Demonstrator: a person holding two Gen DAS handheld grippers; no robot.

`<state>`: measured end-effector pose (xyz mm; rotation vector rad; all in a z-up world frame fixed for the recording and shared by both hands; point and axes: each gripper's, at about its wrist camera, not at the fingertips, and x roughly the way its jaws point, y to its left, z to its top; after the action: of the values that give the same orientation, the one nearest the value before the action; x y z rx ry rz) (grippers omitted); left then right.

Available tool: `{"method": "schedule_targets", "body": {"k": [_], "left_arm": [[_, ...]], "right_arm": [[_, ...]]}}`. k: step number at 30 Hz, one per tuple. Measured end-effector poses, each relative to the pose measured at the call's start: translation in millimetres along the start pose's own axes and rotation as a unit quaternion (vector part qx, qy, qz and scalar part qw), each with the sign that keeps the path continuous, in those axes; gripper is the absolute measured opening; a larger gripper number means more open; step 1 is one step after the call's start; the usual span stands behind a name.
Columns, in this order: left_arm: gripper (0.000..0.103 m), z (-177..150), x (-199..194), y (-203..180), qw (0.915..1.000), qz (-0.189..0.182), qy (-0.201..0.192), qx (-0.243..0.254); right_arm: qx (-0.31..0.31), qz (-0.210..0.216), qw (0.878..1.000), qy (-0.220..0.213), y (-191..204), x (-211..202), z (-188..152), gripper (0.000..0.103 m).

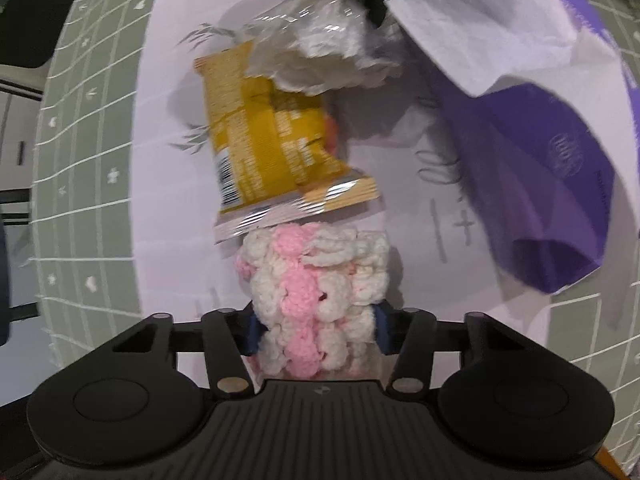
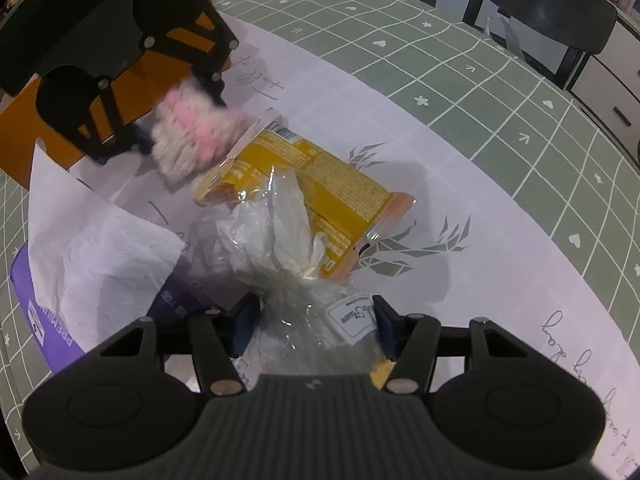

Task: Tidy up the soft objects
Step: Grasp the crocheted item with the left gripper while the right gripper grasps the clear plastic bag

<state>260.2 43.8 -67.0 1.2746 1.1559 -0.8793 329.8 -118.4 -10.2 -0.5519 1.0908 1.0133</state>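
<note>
A pink-and-white crocheted piece (image 1: 308, 280) sits between the blue pads of my left gripper (image 1: 318, 330), which press on both its sides. From the right wrist view that gripper (image 2: 176, 124) holds the crocheted piece (image 2: 196, 136) just above the white mat. My right gripper (image 2: 314, 330) is shut on a crumpled clear plastic bag (image 2: 276, 232) with white stuff inside and a small label. The same bag (image 1: 320, 36) hangs over the top of a yellow snack packet (image 1: 272, 140). That packet (image 2: 320, 176) lies flat on the mat between the two grippers.
A purple pouch (image 1: 560, 184) with a white tissue sheet (image 1: 480, 28) lies beside the bag. An orange box (image 2: 24, 128) stands behind the left gripper. A white paper mat (image 2: 440, 160) covers the green checked tablecloth (image 2: 480, 80). A black chair (image 2: 540, 12) stands beyond the table.
</note>
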Motion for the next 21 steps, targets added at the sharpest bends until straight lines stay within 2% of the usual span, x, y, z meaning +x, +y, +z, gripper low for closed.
{"method": "schedule_targets", "body": {"k": [10, 21], "left_arm": [[0.059, -10, -18, -11, 0.9994, 0.033, -0.003, -0.008], [0.059, -30, -44, -35, 0.9990, 0.044, 0.005, -0.012]], "right_arm": [[-0.002, -0.026, 1.000, -0.001, 7, -17, 3, 0.056], [0.027, -0.081, 0.996, -0.014, 7, -62, -8, 0.055]]}}
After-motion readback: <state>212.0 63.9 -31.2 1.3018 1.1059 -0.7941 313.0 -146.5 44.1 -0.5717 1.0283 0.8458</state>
